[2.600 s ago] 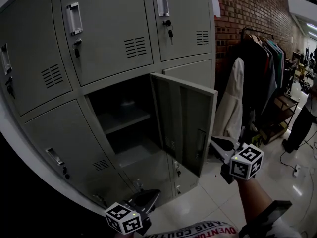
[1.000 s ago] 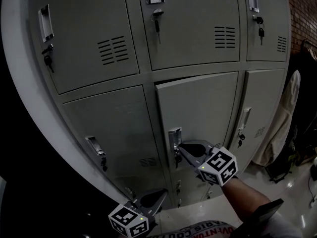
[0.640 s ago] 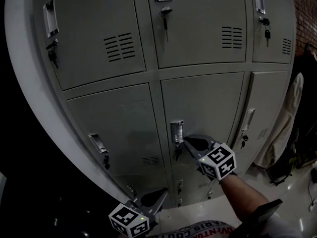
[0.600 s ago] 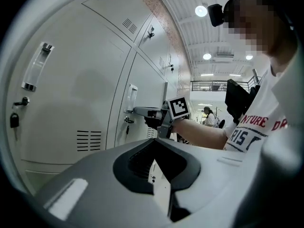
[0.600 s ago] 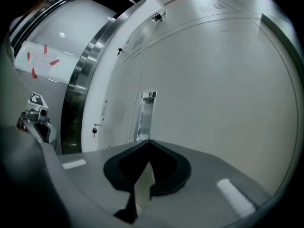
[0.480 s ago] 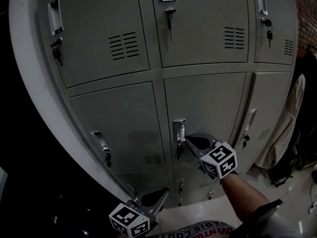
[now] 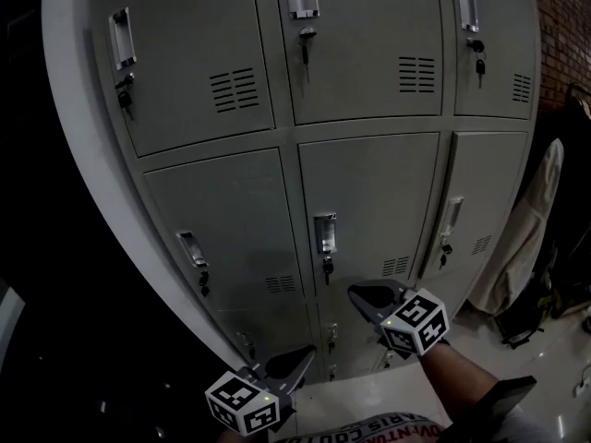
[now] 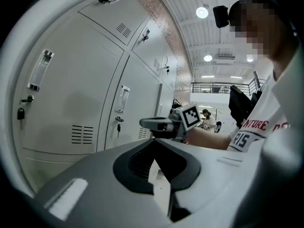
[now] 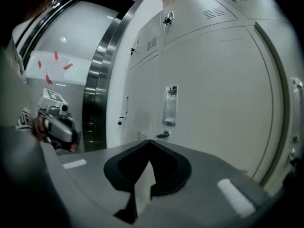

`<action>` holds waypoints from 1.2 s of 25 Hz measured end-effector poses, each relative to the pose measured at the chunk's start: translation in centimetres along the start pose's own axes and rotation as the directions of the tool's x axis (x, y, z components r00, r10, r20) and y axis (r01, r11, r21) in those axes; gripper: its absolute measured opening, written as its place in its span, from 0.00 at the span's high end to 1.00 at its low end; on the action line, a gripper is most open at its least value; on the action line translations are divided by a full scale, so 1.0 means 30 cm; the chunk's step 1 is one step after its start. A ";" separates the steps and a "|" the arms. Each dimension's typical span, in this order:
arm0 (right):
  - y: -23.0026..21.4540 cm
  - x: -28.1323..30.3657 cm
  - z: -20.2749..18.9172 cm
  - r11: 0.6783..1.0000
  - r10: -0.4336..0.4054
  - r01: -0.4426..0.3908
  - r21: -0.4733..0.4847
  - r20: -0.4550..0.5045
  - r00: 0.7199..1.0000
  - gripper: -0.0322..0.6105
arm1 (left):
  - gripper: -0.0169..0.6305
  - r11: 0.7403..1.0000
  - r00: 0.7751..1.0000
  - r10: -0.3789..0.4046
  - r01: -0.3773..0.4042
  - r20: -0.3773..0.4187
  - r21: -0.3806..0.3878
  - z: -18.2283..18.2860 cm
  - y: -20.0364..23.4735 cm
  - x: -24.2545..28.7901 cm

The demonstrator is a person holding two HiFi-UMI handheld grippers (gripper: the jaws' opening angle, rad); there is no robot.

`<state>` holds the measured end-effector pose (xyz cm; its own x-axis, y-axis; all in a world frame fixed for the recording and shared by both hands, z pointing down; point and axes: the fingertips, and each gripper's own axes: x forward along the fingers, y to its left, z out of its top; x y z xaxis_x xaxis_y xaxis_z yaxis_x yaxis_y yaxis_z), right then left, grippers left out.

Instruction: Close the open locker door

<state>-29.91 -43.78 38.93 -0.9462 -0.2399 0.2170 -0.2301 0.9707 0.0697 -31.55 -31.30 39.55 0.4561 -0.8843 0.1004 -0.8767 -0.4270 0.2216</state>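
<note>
The grey locker door (image 7: 369, 197) in the lower middle row stands flush with its neighbours, shut. Its recessed handle (image 7: 324, 233) has a key (image 7: 326, 268) hanging under it; the same handle (image 9: 170, 106) and key (image 9: 164, 134) show in the right gripper view. My right gripper (image 7: 355, 293) is shut and empty, a little below and in front of that door, apart from it. Low near my body, the left gripper (image 7: 307, 353) is shut too, holding nothing. In the left gripper view the right gripper (image 8: 151, 123) shows beside the lockers.
Other shut locker doors with handles and keys surround it. A rack of hanging clothes (image 7: 531, 238) stands at the right before a brick wall (image 7: 559, 26). A white wall edge (image 7: 92, 201) runs down the left. A metal door frame (image 9: 95, 80) shows in the right gripper view.
The locker door swung from wide open to fully shut under my right gripper's push. Since half a second ago the right gripper has drawn back down and away from the handle.
</note>
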 end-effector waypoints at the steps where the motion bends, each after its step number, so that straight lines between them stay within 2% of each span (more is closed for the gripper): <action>1: 0.050 -0.050 -0.038 0.998 0.041 -0.040 0.040 -0.007 0.999 0.96 | 0.97 1.000 1.000 0.000 0.000 0.000 -0.003 -0.009 -0.023 -0.003; 3: 0.153 -0.165 -0.122 0.987 0.108 -0.105 0.124 -0.018 0.994 0.96 | 0.97 1.000 1.000 -0.003 0.003 -0.005 -0.009 -0.035 -0.082 -0.009; 6: 0.300 -0.381 -0.225 0.968 0.155 -0.148 0.200 -0.020 0.988 0.96 | 0.97 1.000 1.000 -0.018 0.018 -0.024 -0.005 -0.095 -0.227 -0.022; 11: 0.538 -0.799 -0.359 0.945 0.153 -0.155 0.287 0.028 0.988 0.96 | 0.97 0.999 0.999 -0.033 0.033 -0.032 -0.015 -0.259 -0.573 -0.095; 16: 0.805 -1.169 -0.476 0.925 0.144 -0.150 0.349 0.041 0.989 0.96 | 0.97 0.999 0.996 -0.051 0.050 -0.076 -0.008 -0.425 -0.966 -0.241; 19: 0.943 -1.323 -0.481 0.911 0.149 -0.161 0.380 0.060 0.987 0.96 | 0.97 0.999 0.995 -0.046 0.045 -0.083 -0.019 -0.461 -1.143 -0.336; 23: 1.051 -1.462 -0.419 0.919 0.156 -0.179 0.350 0.093 0.983 0.96 | 0.97 0.998 0.995 -0.054 0.054 -0.083 0.009 -0.454 -1.322 -0.409; 30: 1.183 -1.561 -0.428 0.918 0.174 -0.194 0.346 0.091 0.981 0.96 | 0.97 0.998 0.996 -0.057 0.059 -0.070 0.017 -0.475 -1.472 -0.513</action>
<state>9.17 1.70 43.75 -0.9884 -0.0653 0.1368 -0.1059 0.9430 -0.3155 2.31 3.86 42.03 0.5152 -0.8430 0.1550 -0.8509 -0.4813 0.2104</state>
